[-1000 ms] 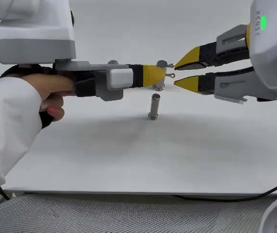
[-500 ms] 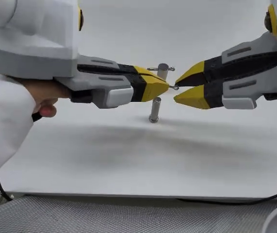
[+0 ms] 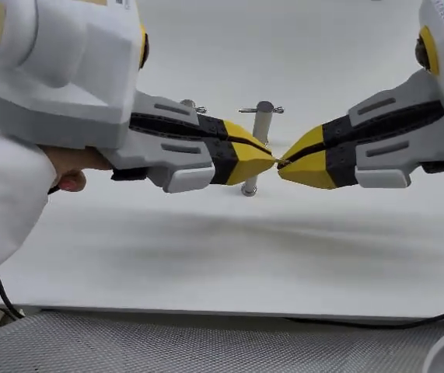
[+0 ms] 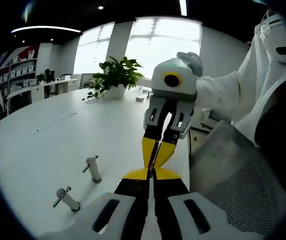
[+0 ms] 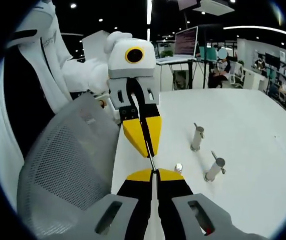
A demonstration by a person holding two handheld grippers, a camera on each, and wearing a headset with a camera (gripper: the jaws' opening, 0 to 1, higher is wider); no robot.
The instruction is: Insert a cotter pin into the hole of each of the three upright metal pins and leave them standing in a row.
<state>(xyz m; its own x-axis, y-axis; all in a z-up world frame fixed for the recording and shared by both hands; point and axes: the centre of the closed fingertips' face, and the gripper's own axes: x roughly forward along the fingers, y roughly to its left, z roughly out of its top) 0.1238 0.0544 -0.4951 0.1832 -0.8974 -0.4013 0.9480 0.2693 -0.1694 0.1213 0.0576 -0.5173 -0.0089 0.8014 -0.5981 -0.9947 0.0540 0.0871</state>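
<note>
Two upright metal pins carry cotter pins through their heads: one (image 3: 262, 128) at centre, one (image 3: 187, 103) behind my left gripper. They also stand in the left gripper view (image 4: 93, 169) (image 4: 67, 199). The third metal pin (image 3: 248, 186) (image 5: 178, 167) stands nearest, with no cotter pin seen in it, its top hidden behind the jaws in the head view. My left gripper (image 3: 270, 159) and right gripper (image 3: 281, 165) meet tip to tip above it, both shut on one thin cotter pin (image 5: 152, 162) that spans the small gap between them.
The white table (image 3: 206, 256) stretches wide around the pins. A grey mesh chair (image 3: 206, 346) lies along the near edge, and a black cable (image 3: 361, 318) runs there. A potted plant (image 4: 113, 77) stands far across the table.
The right gripper's jaws, open half a second ago, have shut on the free end of the cotter pin held by the left gripper. Both grippers now stand nearer the camera.
</note>
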